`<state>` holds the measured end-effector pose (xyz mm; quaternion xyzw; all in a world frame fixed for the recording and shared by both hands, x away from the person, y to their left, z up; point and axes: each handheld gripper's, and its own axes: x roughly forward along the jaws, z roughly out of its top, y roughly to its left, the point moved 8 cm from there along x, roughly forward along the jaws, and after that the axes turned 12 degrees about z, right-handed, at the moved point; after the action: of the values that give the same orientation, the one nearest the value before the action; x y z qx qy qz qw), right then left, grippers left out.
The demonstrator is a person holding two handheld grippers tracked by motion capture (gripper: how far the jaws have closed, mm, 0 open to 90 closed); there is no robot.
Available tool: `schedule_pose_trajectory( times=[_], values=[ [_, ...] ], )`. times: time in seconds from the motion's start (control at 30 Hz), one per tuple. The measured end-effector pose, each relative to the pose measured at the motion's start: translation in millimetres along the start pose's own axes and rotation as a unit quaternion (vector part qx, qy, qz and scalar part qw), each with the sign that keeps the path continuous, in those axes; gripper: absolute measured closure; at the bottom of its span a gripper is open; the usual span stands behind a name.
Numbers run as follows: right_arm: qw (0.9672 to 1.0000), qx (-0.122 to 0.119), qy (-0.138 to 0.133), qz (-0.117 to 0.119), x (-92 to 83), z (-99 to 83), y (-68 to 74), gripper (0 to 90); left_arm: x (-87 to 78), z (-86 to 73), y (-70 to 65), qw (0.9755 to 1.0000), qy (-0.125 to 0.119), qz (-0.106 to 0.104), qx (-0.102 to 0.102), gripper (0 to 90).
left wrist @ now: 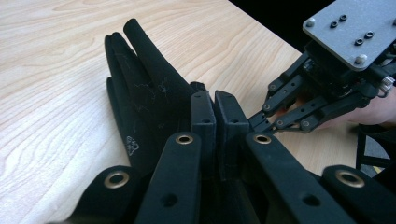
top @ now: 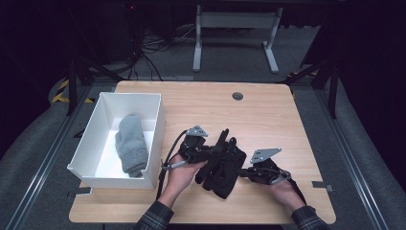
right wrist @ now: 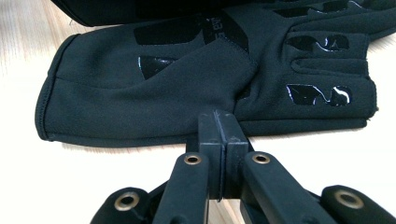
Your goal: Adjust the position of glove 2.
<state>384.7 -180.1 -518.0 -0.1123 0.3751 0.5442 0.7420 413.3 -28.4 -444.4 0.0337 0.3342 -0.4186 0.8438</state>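
**A:** Since both your tongs are clenched, check first what each one has. Your left gripper (top: 210,154) sits pinched over the black gloves (top: 224,167) near the front middle of the table (top: 268,110); in the left gripper view the jaws stand pressed together right at the cloth, though I can't tell whether they have caught a fold.

**B:** And the right one?

**A:** Your right gripper (right wrist: 218,125) is clenched too, its tips against the near edge of the glove (right wrist: 154,93), around the thumb. Whether it has nipped the fabric is hard to say from the right gripper view.

**B:** Which way does the thing lie?

**A:** The gloves lie between your two hands, stacked one on the other. Their long axis runs away from you and slightly to the right, fingers (left wrist: 140,70) pointing to the far side, cuffs toward you. So your left gripper comes at them from the left, your right from the right, both touching or just beside.

**B:** Anything around?

**A:** The white box (top: 152,143) stands just to the left of your left hand (top: 184,175), with a rolled grey cloth (top: 130,143) already in it. If the gloves are bound for that box, I'd judge its near right wall is what you must lift over; your left hand is the nearer one. The cable (top: 167,160) from the left gripper hangs beside that wall and could snag.
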Motion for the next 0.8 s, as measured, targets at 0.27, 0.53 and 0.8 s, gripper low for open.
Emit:
schedule_pose_trajectory(
  times=[0.27, 0.53, 0.8],
  values=[
    [0.9999, -0.009, -0.002, 0.005, 8.5, 6.2, 5.4, 90.0, 8.0, -2.7, -6.3, 0.9999, 0.010, -0.005, 0.010, 87.8],
    [0.9999, -0.016, -0.003, 0.003, 17.1, 11.9, 8.7, 90.0, 14.6, -9.8, -12.0, 0.9994, 0.026, -0.008, 0.019, 87.8],
    [0.9998, -0.019, -0.006, -0.003, 21.6, 15.6, 8.5, 90.0, 22.1, -19.7, -23.1, 0.9984, 0.046, -0.013, 0.030, 87.8]
  ],
)
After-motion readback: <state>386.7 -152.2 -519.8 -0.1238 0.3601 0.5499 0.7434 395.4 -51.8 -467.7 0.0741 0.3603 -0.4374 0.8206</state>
